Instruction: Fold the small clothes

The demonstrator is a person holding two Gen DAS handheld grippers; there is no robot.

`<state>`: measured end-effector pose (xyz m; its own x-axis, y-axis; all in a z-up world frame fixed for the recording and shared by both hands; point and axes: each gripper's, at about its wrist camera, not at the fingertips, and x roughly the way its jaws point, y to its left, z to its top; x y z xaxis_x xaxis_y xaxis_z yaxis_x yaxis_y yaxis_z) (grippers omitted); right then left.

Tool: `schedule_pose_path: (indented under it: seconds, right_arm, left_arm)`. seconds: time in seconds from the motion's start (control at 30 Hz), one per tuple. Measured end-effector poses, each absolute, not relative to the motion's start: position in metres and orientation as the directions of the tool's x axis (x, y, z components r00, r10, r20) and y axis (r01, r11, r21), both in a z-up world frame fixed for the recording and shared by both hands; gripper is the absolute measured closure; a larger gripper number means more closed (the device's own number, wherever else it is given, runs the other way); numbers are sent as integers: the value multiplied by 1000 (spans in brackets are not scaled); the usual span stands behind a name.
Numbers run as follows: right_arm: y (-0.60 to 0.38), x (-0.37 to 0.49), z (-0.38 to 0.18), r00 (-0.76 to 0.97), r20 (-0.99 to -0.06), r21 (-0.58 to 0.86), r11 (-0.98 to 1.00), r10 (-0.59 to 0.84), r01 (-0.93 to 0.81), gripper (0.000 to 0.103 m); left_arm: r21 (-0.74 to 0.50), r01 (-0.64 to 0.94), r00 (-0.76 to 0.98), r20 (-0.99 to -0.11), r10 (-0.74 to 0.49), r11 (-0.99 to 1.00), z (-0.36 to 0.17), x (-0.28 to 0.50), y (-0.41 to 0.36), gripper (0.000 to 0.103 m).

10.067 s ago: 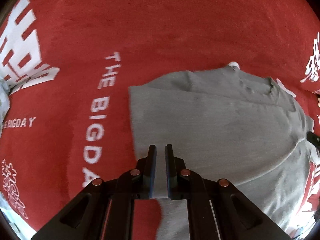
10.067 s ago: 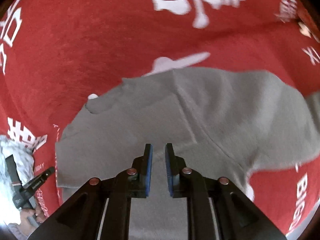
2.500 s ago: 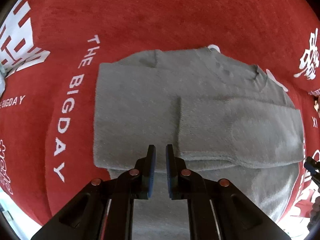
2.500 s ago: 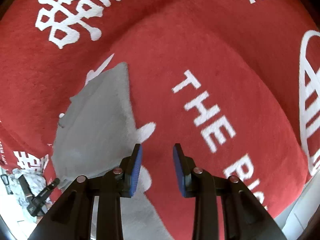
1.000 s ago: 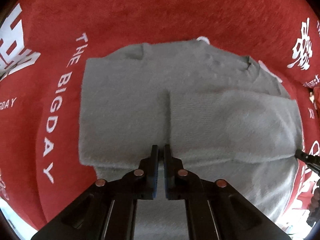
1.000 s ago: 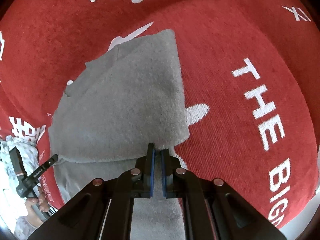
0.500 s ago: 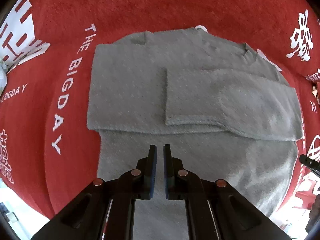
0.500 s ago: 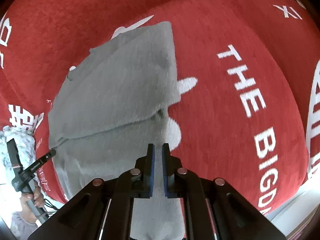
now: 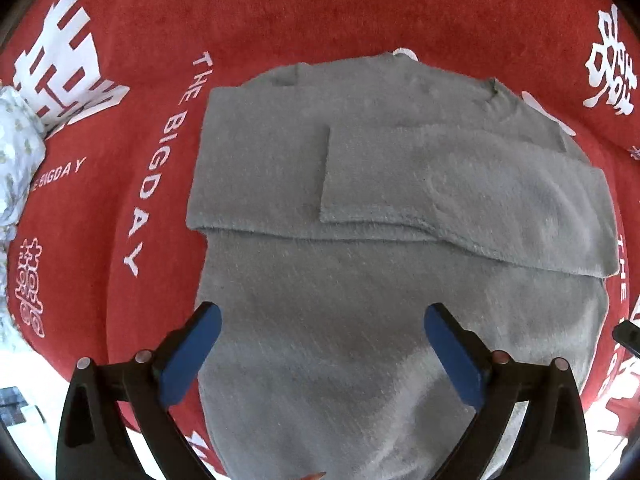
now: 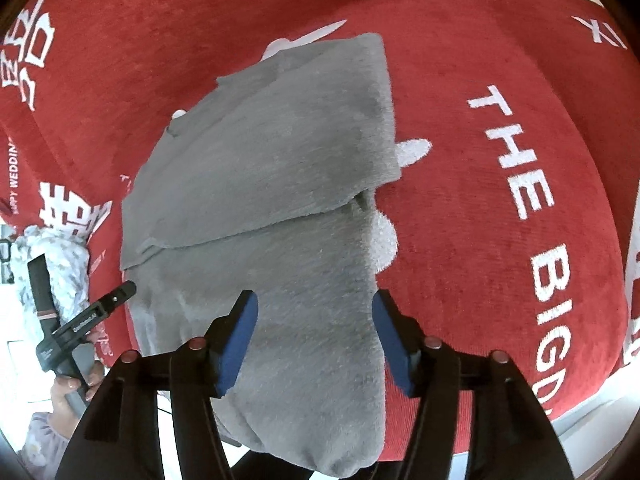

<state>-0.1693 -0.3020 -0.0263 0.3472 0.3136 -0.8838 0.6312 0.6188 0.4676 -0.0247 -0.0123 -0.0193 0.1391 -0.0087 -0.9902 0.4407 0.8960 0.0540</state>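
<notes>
Sweater, grey & fuzzy, lies flat on the red blanket, right below our two grippers. Its far part is folded over twice: a broad flap across the body & a narrower sleeve piece on top, toward the right as our left wrist cam looks. Our left gripper points down over the near, unfolded part; its jaws are opening, already wide apart, w/ blue pads clear of the cloth & nothing between them but the sweater lying beneath. Our right gripper hangs above the sweater's right edge, jaws also opening, about halfway apart, gripping nothing; cloth sits under the left pad, blanket under the right one. White lettering "THE BIGDAY" runs just right of that gripper. Far left in the right cam we see a hand on the left gripper's handle, beside a pale patterned cloth.
</notes>
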Motion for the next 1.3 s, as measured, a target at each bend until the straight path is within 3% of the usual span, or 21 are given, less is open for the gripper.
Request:
schedule_pose_path:
  seconds: [0.1,0.17,0.37,0.4,0.47,0.7,0.97,1.3]
  right_arm:
    - [-303,-173,-26,350,-875,483,621,333,617,34]
    - [-305,-175,-25,354,-870,493,625,344,605,22]
    - [-309,-183,-17,397,-840,540,651,371,533,21]
    - [-310,-184,-16,405,-833,550,653,377,522,18]
    - [-310,-187,-15,410,-819,570,654,401,498,0]
    - [-290,-193,-26,334,-810,586,692,483,421,0]
    - [-271,-214,-52,292,-792,604,617,536,505,0]
    - [-216,-256,-70,274,-760,635,586,589,503,0]
  left_arm:
    - [80,435,160,-987,11,897,-13,-35,-18,1]
    - [86,428,167,-986,14,900,-10,-41,-20,1]
    - [106,370,163,-985,48,923,-16,-59,-20,1]
    - [96,361,155,-987,42,928,-15,-63,-19,1]
    - [84,343,153,-988,33,936,-14,-70,-18,1]
    - [53,322,119,-993,15,945,-13,-101,-10,1]
    - [49,345,103,-995,14,937,-24,-120,19,1]
    - [-10,307,43,-999,-25,952,-49,-159,111,1]
